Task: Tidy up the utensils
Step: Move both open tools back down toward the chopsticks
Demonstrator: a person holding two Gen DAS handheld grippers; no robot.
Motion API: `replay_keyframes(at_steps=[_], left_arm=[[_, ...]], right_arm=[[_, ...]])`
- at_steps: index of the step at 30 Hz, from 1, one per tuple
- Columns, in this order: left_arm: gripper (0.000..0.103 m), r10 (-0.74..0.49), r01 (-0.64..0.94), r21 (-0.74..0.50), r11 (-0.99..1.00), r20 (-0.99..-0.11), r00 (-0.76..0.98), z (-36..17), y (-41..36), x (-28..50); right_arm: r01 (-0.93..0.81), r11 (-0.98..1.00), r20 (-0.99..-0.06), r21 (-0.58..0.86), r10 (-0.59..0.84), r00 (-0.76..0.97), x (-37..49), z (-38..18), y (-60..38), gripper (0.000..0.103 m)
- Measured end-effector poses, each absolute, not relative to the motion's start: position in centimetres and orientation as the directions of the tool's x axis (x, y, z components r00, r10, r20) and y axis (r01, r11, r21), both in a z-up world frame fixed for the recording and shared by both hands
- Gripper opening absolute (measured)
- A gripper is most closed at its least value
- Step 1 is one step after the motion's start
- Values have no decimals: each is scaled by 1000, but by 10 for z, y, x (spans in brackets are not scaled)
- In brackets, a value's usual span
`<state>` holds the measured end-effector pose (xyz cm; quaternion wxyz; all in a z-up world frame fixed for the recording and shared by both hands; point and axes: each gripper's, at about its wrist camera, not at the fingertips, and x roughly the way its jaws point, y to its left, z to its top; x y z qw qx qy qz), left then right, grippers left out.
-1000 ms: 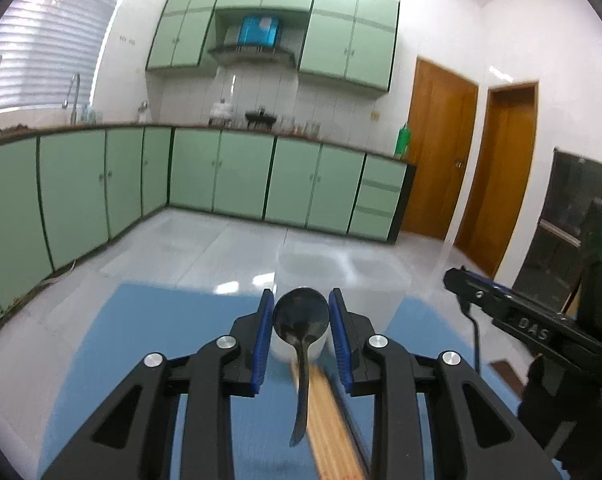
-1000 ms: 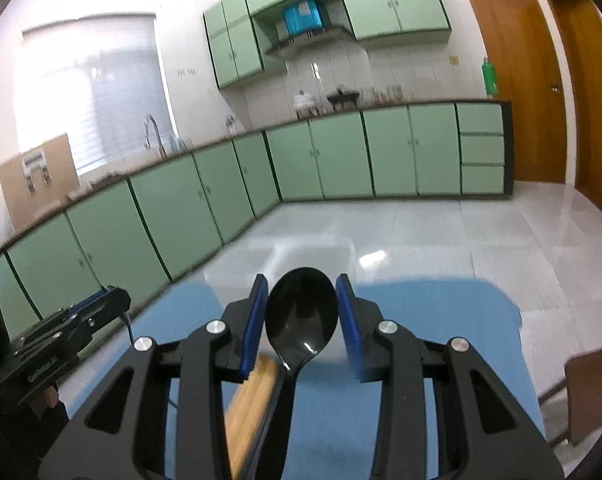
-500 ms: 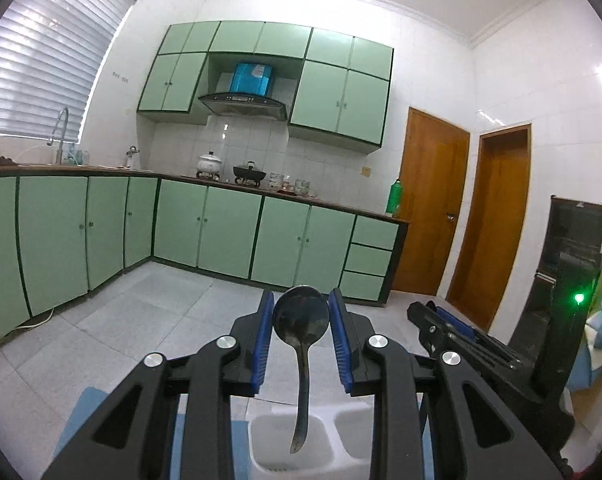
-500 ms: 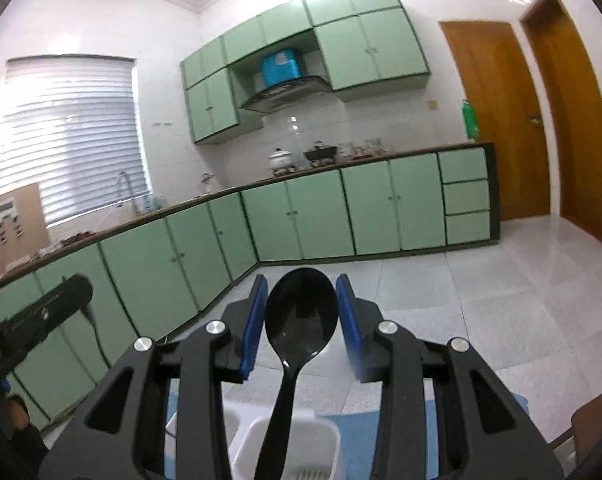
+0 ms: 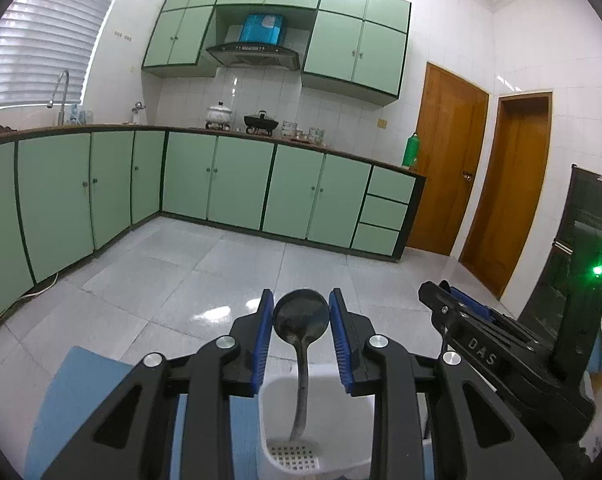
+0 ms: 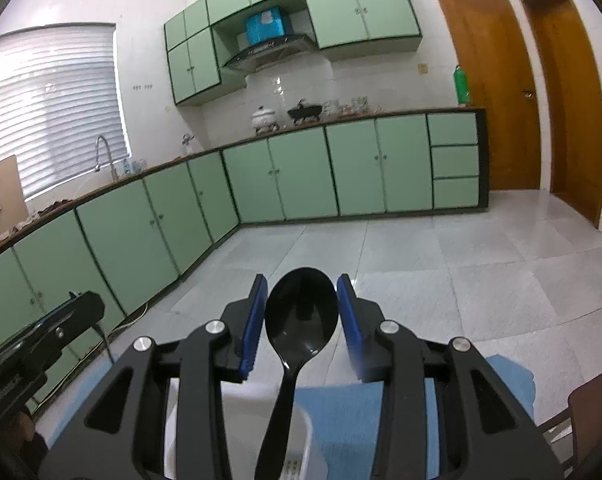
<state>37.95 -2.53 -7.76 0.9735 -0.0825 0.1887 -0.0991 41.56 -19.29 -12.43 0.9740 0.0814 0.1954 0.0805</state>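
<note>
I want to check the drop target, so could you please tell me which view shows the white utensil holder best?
The left wrist view: the white utensil holder shows its open compartment and perforated floor beneath the metal spoon. The right wrist view shows only its rim, behind the black spoon.

The white plastic utensil caddy (image 5: 285,454) with a perforated floor is mostly hidden behind the black gripper fingers (image 5: 237,364) in the left wrist view and cut off by the bottom edge; how many compartments it has cannot be told. In the right wrist view the same caddy's rim (image 6: 301,416) shows only between the fingers, and the lower handle of the glossy black plastic spoon (image 6: 301,312) runs off the bottom edge. The blue table mat (image 5: 81,392) is cut off by the picture's edge and covered by the gripper body. The small jars on the far worktop (image 5: 303,133) are too small to identify.
</note>
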Motion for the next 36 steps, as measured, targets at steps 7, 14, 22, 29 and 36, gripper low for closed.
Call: replay_keyframes(at_steps=[7,14,22,29,36], left_arm=[[36,-214,145,-210,967,-359,908,-70,-12,352],[58,-188,120,-179,976,-432,882,-83,-6,281],[64,-144,87,-120,989,-638,756,-154,-13,191],[67,-103,80,-66,995,-726,680,-194,-13,143],[68,-65,61,-34,998,-764,642,-211,-9,129]], right_arm=[[-105,966,-383,236,191,904,375,-113,-208,53],[-94,969,-467,229,194,863,292,-128,-210,77],[-89,980,-640,176,183,746,179,-189,-178,77],[-128,976,-722,176,216,658,124,-219,-155,65],[-201,964,-763,176,263,591,108,-235,-130,53]])
